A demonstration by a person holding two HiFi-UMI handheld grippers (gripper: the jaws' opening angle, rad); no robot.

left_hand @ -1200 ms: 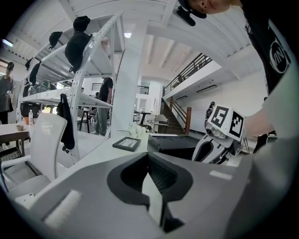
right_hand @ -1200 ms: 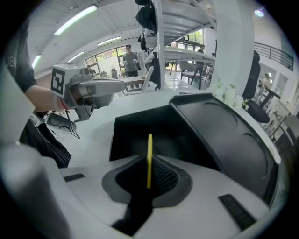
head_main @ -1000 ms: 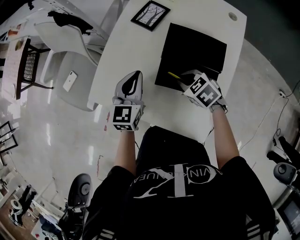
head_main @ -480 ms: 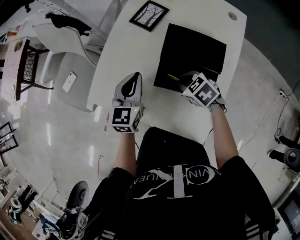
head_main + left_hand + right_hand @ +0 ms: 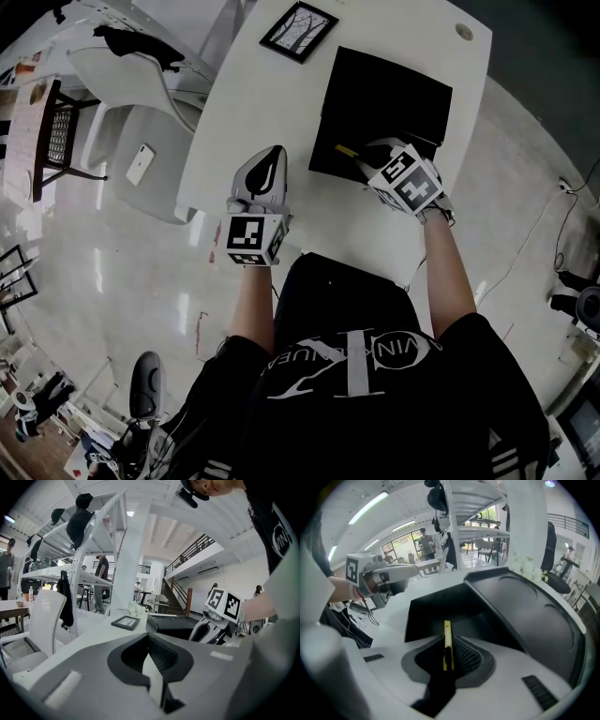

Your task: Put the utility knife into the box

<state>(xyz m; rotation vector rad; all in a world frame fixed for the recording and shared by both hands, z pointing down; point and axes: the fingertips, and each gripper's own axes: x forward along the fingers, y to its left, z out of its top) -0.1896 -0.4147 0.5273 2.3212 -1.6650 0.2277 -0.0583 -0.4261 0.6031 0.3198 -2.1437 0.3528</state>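
The black box (image 5: 384, 98) lies open on the white table (image 5: 272, 112); in the right gripper view its hollow (image 5: 440, 609) is straight ahead and its lid (image 5: 529, 616) leans off to the right. My right gripper (image 5: 362, 157) is shut on the yellow utility knife (image 5: 348, 150) at the box's near edge. The knife (image 5: 447, 641) stands upright between the jaws and points into the box. My left gripper (image 5: 270, 152) rests shut and holds nothing, to the left of the box over the table's front part.
A framed picture (image 5: 300, 30) lies at the table's far left. A small round thing (image 5: 465, 32) sits at the far right corner. White chairs (image 5: 141, 103) stand left of the table, one with a phone (image 5: 141, 161) on it. A black chair (image 5: 342, 291) is under me.
The right gripper has only wobbled a little over the box's near edge, still shut on the knife. The left gripper has stayed put.
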